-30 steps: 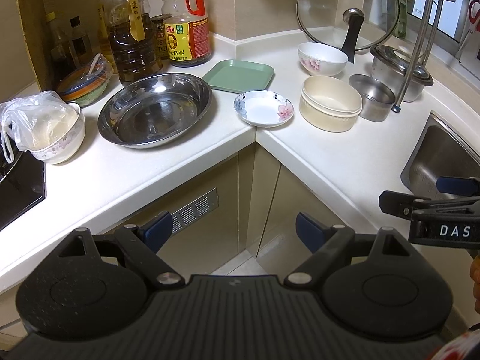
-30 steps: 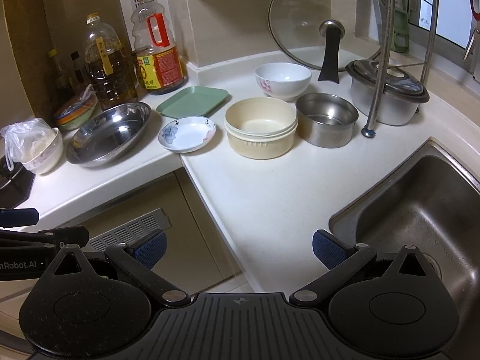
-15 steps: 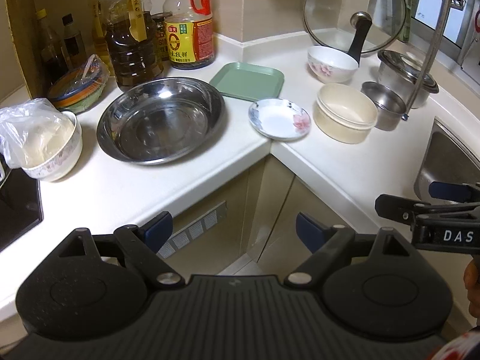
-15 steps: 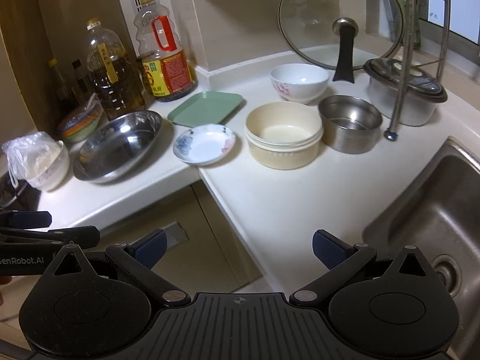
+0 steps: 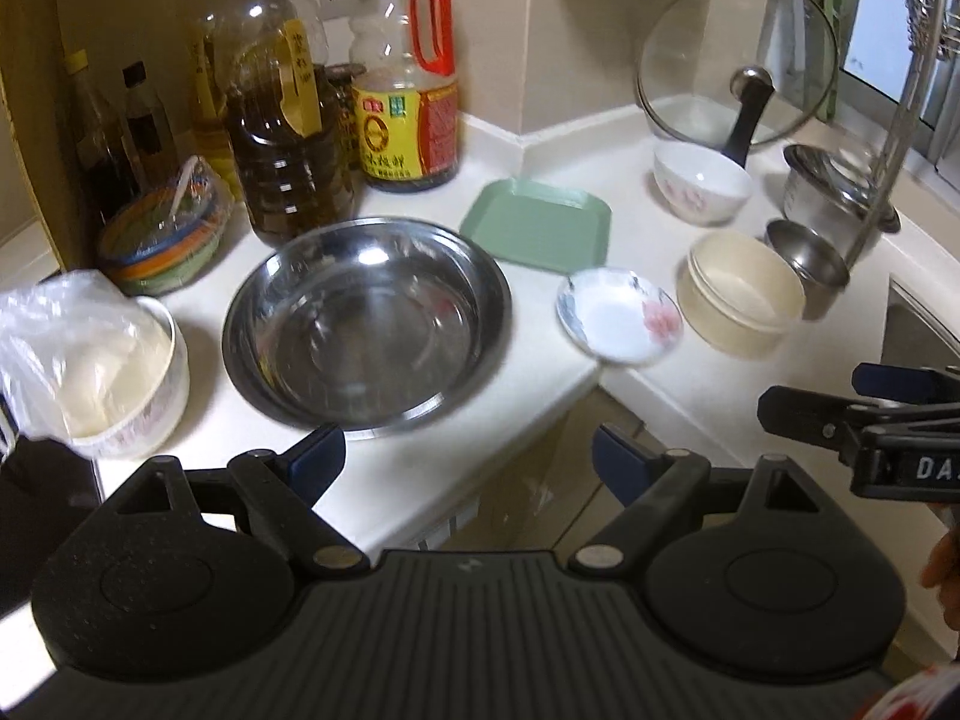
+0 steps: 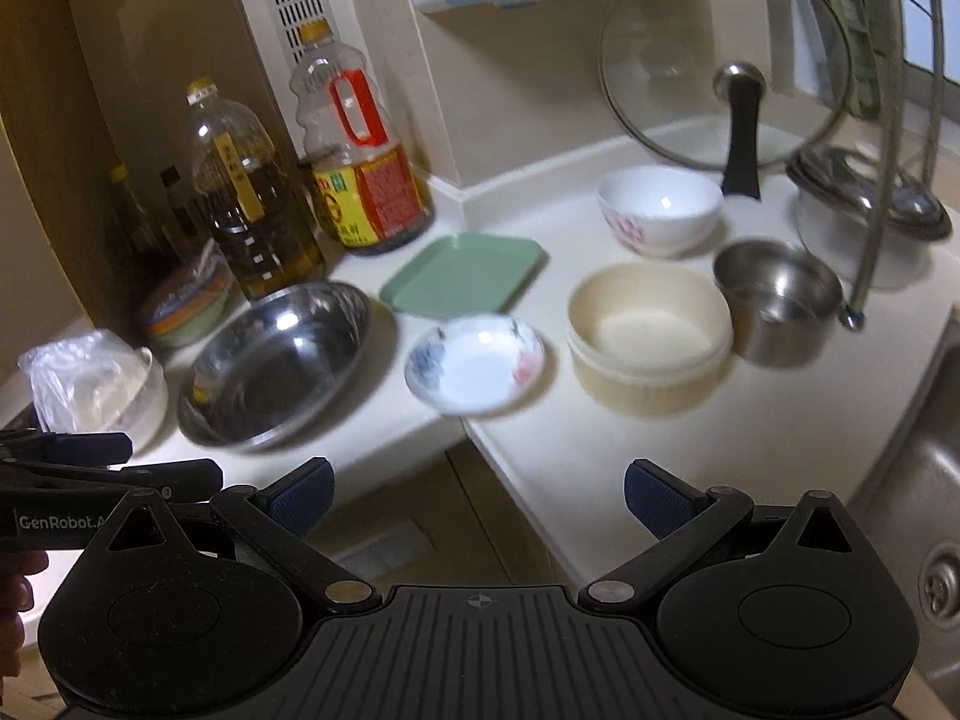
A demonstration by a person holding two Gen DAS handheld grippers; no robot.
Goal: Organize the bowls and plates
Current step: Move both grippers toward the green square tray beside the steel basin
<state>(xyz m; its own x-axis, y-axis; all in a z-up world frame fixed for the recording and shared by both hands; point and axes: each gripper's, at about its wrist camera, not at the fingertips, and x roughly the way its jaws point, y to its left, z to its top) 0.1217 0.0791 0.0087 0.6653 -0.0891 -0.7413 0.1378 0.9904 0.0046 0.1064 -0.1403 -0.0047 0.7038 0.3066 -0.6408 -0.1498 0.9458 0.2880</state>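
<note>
On the white corner counter (image 5: pixel 690 384) lie a large steel basin (image 5: pixel 366 321), a green square plate (image 5: pixel 540 231), a small flowered dish (image 5: pixel 621 324), a cream bowl (image 5: pixel 741 294), a white flowered bowl (image 5: pixel 702 180) and a small steel bowl (image 5: pixel 807 261). The same pieces show in the right wrist view: basin (image 6: pixel 276 363), green plate (image 6: pixel 462 276), dish (image 6: pixel 474 363), cream bowl (image 6: pixel 651 336), white bowl (image 6: pixel 660 210), steel bowl (image 6: pixel 777 300). My left gripper (image 5: pixel 468 459) is open and empty, at the counter's front edge near the basin. My right gripper (image 6: pixel 477 492) is open and empty, in front of the dish.
Oil and sauce bottles (image 5: pixel 282 138) stand at the back left. A bagged bowl (image 5: pixel 96 360) and a wrapped striped bowl (image 5: pixel 162 240) sit at the left. A glass lid (image 5: pixel 738 60) leans on the wall, a lidded steel pot (image 6: pixel 870 222) beside it. The sink (image 6: pixel 924 516) is at the right.
Both grippers have moved forward toward the counter and a little left; the dishes look larger and closer. Both stay open. No dish has moved.
</note>
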